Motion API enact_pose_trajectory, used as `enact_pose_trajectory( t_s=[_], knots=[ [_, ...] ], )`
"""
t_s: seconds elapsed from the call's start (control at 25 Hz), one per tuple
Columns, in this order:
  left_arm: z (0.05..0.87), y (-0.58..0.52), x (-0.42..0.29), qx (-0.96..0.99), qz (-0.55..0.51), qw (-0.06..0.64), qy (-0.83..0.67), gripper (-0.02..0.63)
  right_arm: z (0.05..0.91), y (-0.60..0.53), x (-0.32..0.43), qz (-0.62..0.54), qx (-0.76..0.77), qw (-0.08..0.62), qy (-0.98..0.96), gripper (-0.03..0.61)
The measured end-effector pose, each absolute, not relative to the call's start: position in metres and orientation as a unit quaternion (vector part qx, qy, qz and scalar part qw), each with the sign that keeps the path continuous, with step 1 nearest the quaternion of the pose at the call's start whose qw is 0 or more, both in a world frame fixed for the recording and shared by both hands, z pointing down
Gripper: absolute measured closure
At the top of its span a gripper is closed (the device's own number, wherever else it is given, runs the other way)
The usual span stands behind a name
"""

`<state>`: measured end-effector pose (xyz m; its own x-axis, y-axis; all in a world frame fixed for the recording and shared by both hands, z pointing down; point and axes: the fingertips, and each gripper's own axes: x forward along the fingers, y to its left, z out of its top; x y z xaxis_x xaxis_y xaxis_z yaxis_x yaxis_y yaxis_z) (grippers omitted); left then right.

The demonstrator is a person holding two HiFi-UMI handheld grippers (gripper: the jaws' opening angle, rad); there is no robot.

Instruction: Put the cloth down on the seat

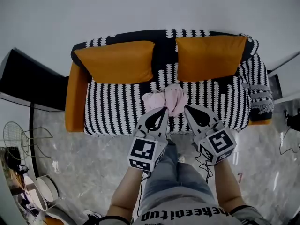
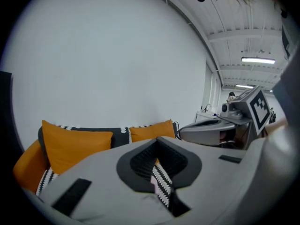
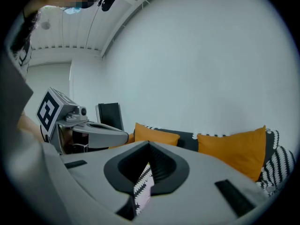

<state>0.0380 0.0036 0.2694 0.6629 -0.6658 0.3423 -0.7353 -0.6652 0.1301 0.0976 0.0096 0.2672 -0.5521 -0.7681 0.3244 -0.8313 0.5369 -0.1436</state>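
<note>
Left forearm and right forearm are held out forward, side by side, grippers tilted slightly down toward the sofa. Left gripper and right gripper are seen with jaws closed to a thin slit, nothing gripped. The pink cloth is bunched on the striped seat near its front edge, just beyond both tips. Two orange cushions are propped at the far back.

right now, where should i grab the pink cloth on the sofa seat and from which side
Pinch a raised fold at the top of the pink cloth, coming from above at the front edge of the seat. It lies bunched, so folds stand up, and the orange cushions crowd the back.
</note>
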Motion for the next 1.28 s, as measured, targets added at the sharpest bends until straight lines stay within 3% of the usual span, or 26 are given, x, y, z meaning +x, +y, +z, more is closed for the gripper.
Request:
enact_pose_trajectory(
  t_s=[0.52,1.28],
  knots=[
    [0.185,0.056,0.042,0.916,0.076,0.077,-0.385,0.588,0.182,0.064,0.089,0.065,0.453,0.062,-0.887,0.572],
    [0.156,0.113,0.05,0.917,0.061,0.044,-0.392,0.588,0.15,0.113,0.085,0.03,0.438,0.04,-0.898,0.571]
  ],
)
